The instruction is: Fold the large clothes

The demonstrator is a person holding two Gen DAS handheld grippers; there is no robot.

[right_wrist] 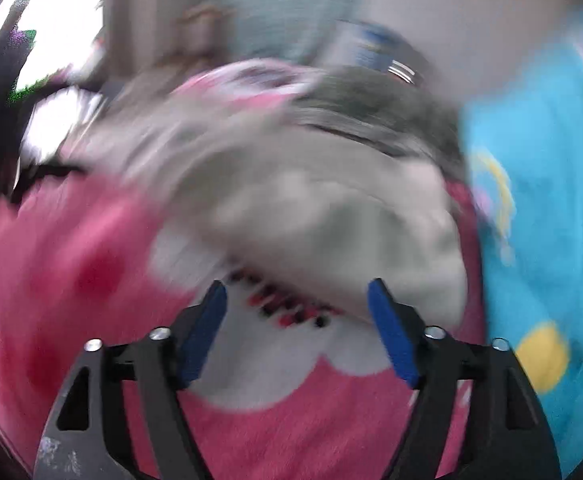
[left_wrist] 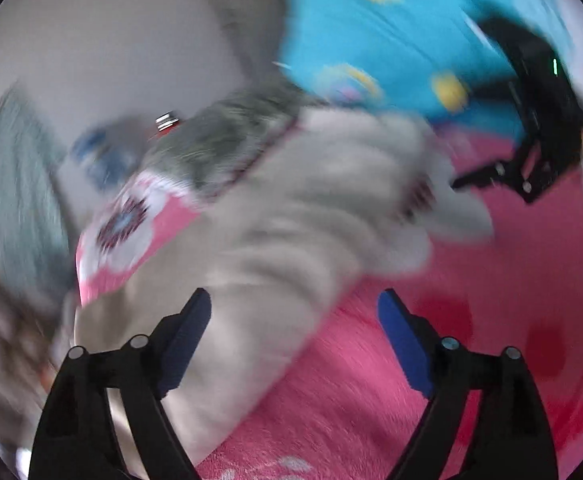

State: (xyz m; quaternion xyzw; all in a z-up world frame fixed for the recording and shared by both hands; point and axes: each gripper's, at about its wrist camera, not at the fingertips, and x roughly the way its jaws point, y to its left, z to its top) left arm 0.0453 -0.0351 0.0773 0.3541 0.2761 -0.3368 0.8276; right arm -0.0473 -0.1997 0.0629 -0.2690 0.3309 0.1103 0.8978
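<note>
Here, standing wide and gripping nothing: the left claw (left_wrist: 293, 324), blue pads parted at the bottom of the left wrist view, pale cloth passing under the left-hand pad and pink fleece showing in the gap. Likewise gaping and empty, the right claw (right_wrist: 297, 320), low centre in the right wrist view, framing a dark-and-red trimmed edge of cloth without pressing on it.

Lying just beyond both, filling mid-frame: the cream garment (left_wrist: 275, 236), crumpled in soft ridges, with a grey furry part (left_wrist: 219, 144) toward the upper left. Resting on a pink blanket (left_wrist: 431, 380) with white and red shapes; beside it, a blue blanket (left_wrist: 391, 28) at the upper right. Appearing at the right edge of the left view, the other claw, near the garment's far end.

Probably handling as light, limp and thick, sagging and bunching rather than keeping a line; not fragile, little risk of slipping. Best taking at a trimmed hem (right_wrist: 287, 308) or corner, one per claw, pinching a single layer. Heavy blurring, so layers hard telling apart.
</note>
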